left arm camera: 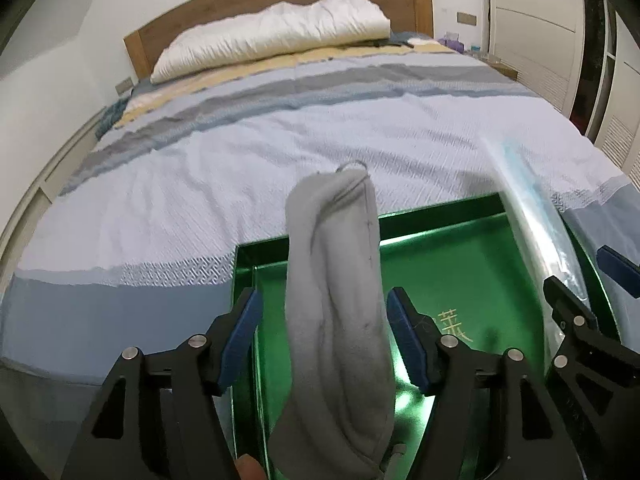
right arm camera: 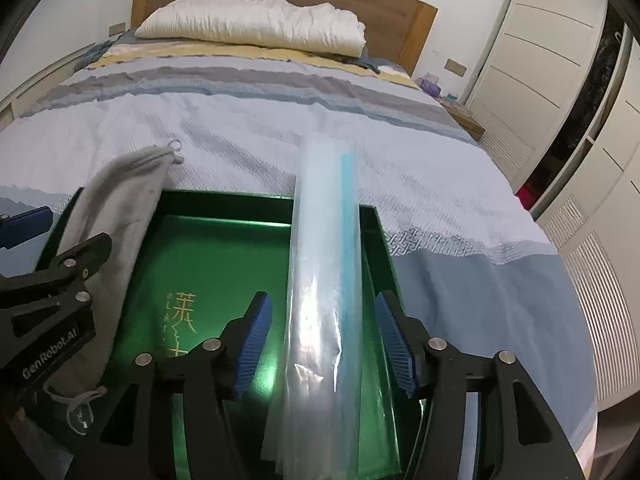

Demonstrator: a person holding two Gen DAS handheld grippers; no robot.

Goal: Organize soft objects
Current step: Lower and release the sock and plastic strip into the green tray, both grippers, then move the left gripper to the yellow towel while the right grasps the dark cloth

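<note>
The left gripper (left arm camera: pixel 324 340) has its blue fingers (left arm camera: pixel 242 336) spread wide on either side of a grey drawstring pouch (left arm camera: pixel 336 288); the cloth runs up the gap, clear of both pads, and what holds it near the camera is out of sight. The right gripper (right arm camera: pixel 324 344) is likewise spread, with a rolled clear plastic bag (right arm camera: pixel 324 280) with a blue strip passing between its fingers (right arm camera: pixel 394 344) without touching them. Both soft things hang over a green tray (right arm camera: pixel 224 248) with gold lettering, which sits on the bed (left arm camera: pixel 240 152) at its near edge. The pouch crosses the tray's far rim toward its left side; the plastic roll crosses the far rim beside the right wall. Between them the tray floor lies bare. Beyond the tray the bedspread stretches flat up to a white pillow (right arm camera: pixel 256 24) against the wooden headboard (right arm camera: pixel 392 4). White wardrobe doors (right arm camera: pixel 540 60) stand close along the bed's right side
</note>
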